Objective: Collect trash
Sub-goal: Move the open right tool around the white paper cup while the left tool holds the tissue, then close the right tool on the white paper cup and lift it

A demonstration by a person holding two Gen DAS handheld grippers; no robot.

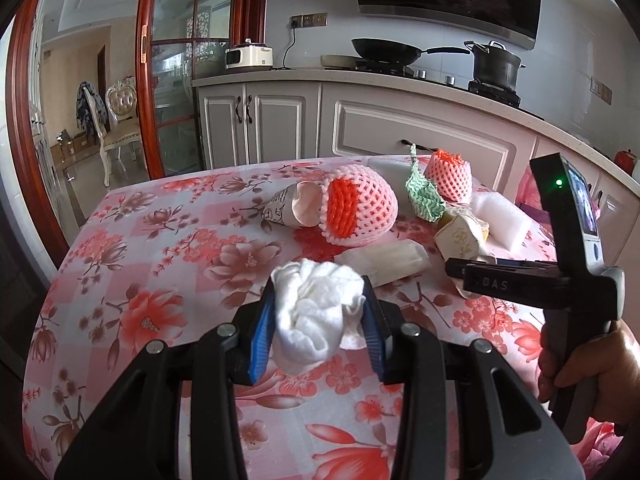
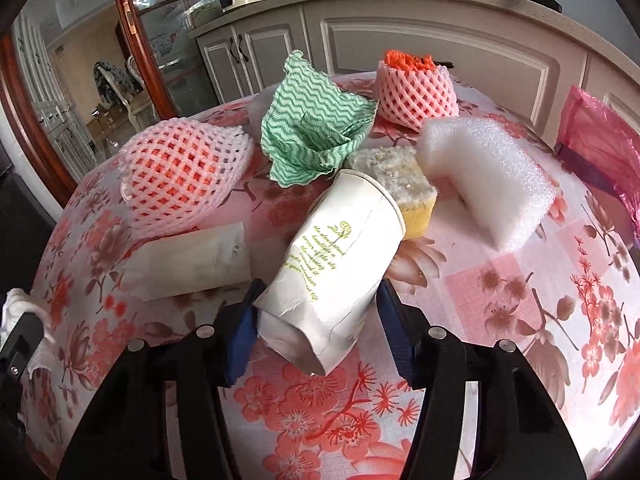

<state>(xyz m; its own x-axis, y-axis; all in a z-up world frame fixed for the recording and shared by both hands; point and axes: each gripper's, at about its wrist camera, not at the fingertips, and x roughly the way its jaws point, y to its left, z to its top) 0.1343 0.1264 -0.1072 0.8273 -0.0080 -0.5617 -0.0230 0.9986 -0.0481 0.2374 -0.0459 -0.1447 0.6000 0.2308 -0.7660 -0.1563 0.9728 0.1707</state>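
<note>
Left gripper (image 1: 320, 316) clamps a crumpled white tissue wad (image 1: 316, 312), centre frame. Right gripper (image 2: 316, 316) pinches a crushed white paper cup (image 2: 332, 272); its rim rests against the yellow sponge (image 2: 408, 192). Risk: lifting drags the sponge; the creased cup may slip. Pink bag (image 2: 600, 148) waits far right.

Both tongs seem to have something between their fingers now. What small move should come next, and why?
Probably lift both tongs a little off the table. The left tongs clamp a crumpled white tissue, and the right tongs flank the crushed paper cup, which leans against the yellow sponge. Lifting clears the other trash.
</note>
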